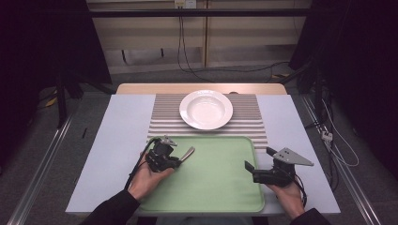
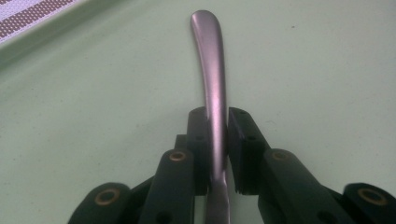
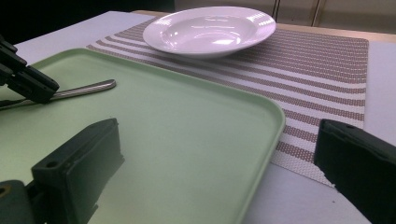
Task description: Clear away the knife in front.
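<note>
The left tool (image 2: 217, 154) clamps a utensil handle (image 2: 211, 70) at mid-length, likely for balance, low over the tray (image 1: 220, 183) at centre-left of the frame. The right tool (image 1: 257, 159), jaws wide and empty, waits at the tray's right edge, probably keeping clear.

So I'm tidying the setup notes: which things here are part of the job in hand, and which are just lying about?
In the job:
left gripper, jaws shut on the metal utensil handle
green tray

Lying about:
white plate
striped placemat
right gripper, jaws open, holding nothing

White plate (image 1: 206, 109) on striped placemat (image 1: 162, 118), beyond green tray (image 1: 220, 187).
</note>
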The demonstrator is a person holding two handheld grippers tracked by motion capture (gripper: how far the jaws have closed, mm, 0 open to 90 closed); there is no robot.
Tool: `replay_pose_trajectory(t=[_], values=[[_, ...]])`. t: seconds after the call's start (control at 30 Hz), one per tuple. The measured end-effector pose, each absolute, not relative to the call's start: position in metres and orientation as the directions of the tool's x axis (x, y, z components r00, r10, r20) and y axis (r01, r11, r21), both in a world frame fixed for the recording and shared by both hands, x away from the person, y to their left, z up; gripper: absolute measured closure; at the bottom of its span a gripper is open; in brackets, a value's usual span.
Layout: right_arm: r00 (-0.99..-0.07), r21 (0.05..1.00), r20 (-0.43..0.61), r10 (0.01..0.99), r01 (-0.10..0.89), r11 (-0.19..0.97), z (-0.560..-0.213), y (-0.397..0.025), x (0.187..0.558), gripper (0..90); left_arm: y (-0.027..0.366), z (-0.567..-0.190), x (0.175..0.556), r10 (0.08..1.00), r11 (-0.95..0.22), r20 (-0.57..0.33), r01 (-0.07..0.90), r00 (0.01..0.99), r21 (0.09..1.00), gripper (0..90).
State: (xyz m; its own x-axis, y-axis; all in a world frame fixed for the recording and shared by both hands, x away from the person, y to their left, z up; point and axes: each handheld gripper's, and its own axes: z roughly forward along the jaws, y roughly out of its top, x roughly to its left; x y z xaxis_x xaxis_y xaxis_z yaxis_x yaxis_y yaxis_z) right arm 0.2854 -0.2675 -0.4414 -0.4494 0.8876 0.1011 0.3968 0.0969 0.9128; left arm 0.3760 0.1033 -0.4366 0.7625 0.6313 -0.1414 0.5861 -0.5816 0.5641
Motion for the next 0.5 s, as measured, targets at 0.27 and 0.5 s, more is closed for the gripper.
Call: replay_pose_trajectory(t=[0.27, 0.5], values=[[-0.449, 0.913, 0.100, 0.888, 0.397, 0.098, -0.4414, -0.2675, 0.2855, 0.8, 0.1037, -0.4380, 0.3732, 0.640, -0.562, -0.158, 0.598, 0.752, 0.571, 79.4], [-0.449, 0.913, 0.096, 0.888, 0.395, 0.102, -0.4415, -0.2677, 0.2851, 0.8, 0.1051, -0.4394, 0.3715, 0.639, -0.546, -0.180, 0.606, 0.748, 0.579, 71.8]])
